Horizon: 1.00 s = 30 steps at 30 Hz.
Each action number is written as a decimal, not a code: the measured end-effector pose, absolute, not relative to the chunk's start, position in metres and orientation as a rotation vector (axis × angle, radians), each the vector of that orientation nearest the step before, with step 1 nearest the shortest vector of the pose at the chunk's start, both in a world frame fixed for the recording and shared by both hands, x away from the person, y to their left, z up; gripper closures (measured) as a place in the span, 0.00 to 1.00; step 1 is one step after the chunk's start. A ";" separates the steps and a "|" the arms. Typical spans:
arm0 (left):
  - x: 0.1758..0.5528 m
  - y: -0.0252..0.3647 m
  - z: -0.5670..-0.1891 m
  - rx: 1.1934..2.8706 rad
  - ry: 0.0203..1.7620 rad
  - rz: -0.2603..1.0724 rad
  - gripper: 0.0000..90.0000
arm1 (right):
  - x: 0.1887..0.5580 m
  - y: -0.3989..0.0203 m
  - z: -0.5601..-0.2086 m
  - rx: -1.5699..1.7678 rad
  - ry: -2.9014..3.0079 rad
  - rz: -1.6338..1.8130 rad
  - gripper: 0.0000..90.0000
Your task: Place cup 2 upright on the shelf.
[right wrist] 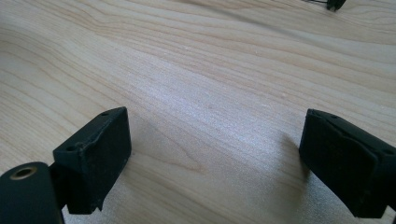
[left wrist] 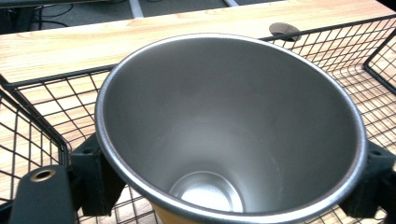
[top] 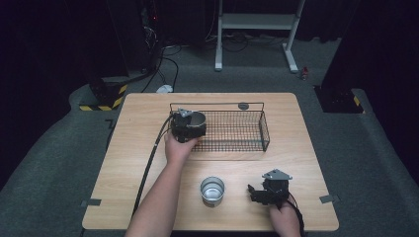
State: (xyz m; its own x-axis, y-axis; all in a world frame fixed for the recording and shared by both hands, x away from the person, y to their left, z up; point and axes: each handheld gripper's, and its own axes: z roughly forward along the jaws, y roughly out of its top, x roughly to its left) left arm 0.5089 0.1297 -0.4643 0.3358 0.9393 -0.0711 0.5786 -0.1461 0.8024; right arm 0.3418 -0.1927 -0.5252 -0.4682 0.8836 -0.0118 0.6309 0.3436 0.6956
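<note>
The left tool (top: pixel 189 123) grips a steel cup (left wrist: pixel 229 135) upright, mouth up, over the wire basket (top: pixel 247 143); the right tool (right wrist: pixel 212 163) rests released on the worktop (top: pixel 148 163).

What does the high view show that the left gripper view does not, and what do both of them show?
High view alone: a second steel cup standing on the light wooden table, and the right gripper with open jaws beside it.

Left gripper view alone: the bare inside and round bottom of the held steel cup, with black pads pressing on its two sides.

Both: that cup in the left gripper, at the left end of the black wire basket, above the table.
</note>
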 end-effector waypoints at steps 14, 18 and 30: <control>0.507 0.129 -0.466 1.872 1.326 0.618 0.16 | 0.342 -0.193 -0.525 1.330 2.227 0.893 0.10; 0.507 0.129 -0.466 1.870 1.329 0.618 0.16 | 0.342 -0.193 -0.525 1.330 2.227 0.894 0.10; 0.505 0.131 -0.465 1.885 1.296 0.570 0.09 | 0.342 -0.193 -0.525 1.330 2.227 0.894 0.10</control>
